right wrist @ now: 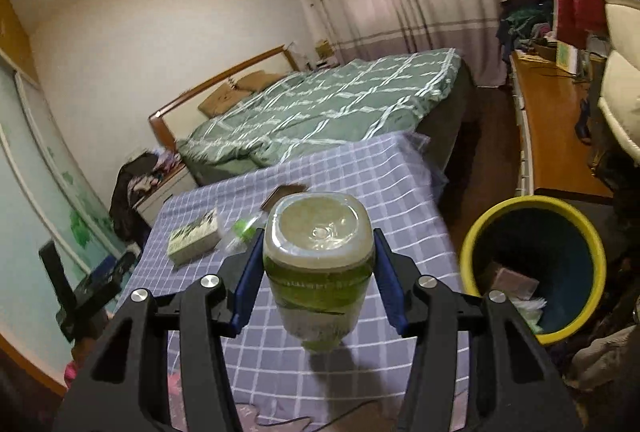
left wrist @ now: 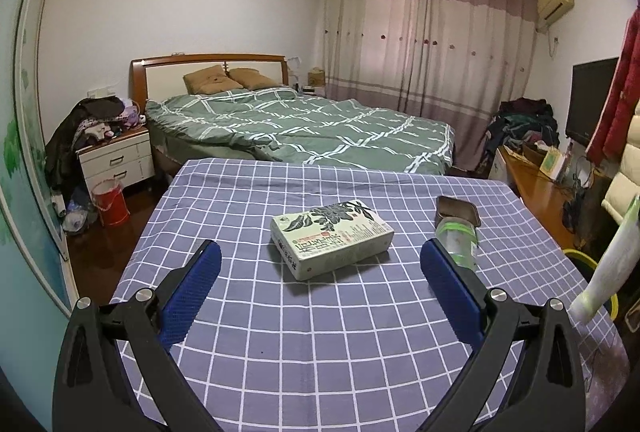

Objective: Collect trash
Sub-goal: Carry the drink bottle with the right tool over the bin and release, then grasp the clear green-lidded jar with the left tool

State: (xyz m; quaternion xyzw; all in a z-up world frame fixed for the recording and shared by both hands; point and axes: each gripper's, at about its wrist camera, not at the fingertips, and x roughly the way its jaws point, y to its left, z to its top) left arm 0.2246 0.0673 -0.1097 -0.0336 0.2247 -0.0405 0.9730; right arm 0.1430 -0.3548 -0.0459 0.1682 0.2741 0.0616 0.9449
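Observation:
My left gripper (left wrist: 320,264) is open and empty above the checked tablecloth (left wrist: 320,352), with a green-and-white carton (left wrist: 331,238) lying just ahead between its fingers. A clear plastic bottle with a green band (left wrist: 460,238) and a small brown tin (left wrist: 457,211) lie to the right. My right gripper (right wrist: 318,272) is shut on a clear bottle with a green label (right wrist: 318,272), held base-forward above the table's right side. That bottle also shows at the right edge of the left wrist view (left wrist: 608,264). The carton (right wrist: 192,236) lies to the left.
A yellow-rimmed bin (right wrist: 532,264) with some trash inside stands on the floor right of the table. A bed (left wrist: 304,128) is beyond the table. A nightstand (left wrist: 116,160) and red bucket (left wrist: 110,206) are at the left, a wooden desk (left wrist: 536,192) at the right.

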